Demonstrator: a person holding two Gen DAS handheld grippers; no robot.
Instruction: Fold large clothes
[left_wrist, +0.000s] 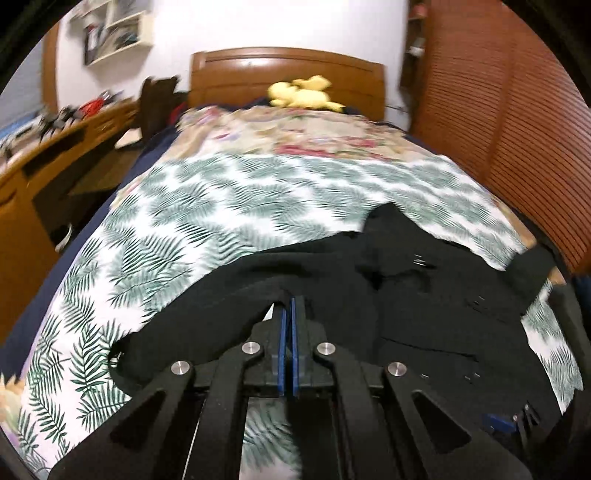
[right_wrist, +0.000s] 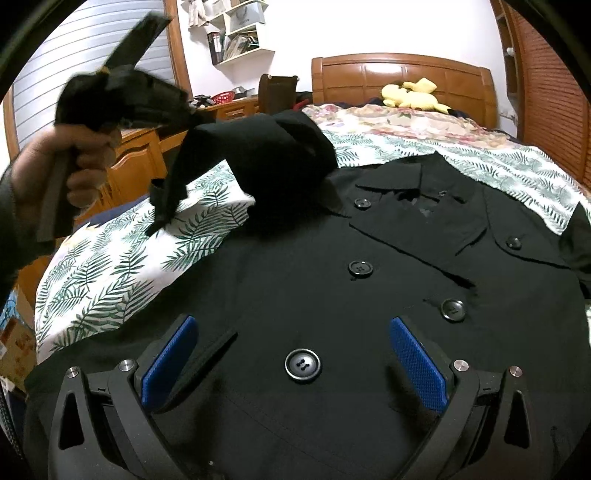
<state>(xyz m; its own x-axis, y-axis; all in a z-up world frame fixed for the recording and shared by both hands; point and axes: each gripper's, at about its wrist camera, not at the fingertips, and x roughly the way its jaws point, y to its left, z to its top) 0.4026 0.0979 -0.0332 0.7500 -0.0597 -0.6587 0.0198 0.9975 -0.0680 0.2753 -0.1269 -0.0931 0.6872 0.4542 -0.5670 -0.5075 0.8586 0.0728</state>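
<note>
A black double-breasted coat (right_wrist: 295, 288) lies front up on the leaf-print bedspread (right_wrist: 110, 280), collar toward the headboard. My left gripper (left_wrist: 288, 306) is shut on the coat's left sleeve (left_wrist: 229, 280). In the right wrist view the left gripper (right_wrist: 184, 118) holds that sleeve (right_wrist: 258, 155) lifted above the bed, its cuff (right_wrist: 164, 206) hanging down. My right gripper (right_wrist: 295, 332) is open and empty, just above the coat's lower front, with a button (right_wrist: 303, 364) between its blue pads (right_wrist: 419, 362).
A yellow plush toy (right_wrist: 410, 95) lies by the wooden headboard (right_wrist: 399, 79). A floral blanket (right_wrist: 399, 123) covers the far bed. A wooden desk (left_wrist: 48, 147) with clutter stands left. A slatted wooden wardrobe (left_wrist: 498, 110) stands right. Wall shelves (right_wrist: 236, 33) hang behind.
</note>
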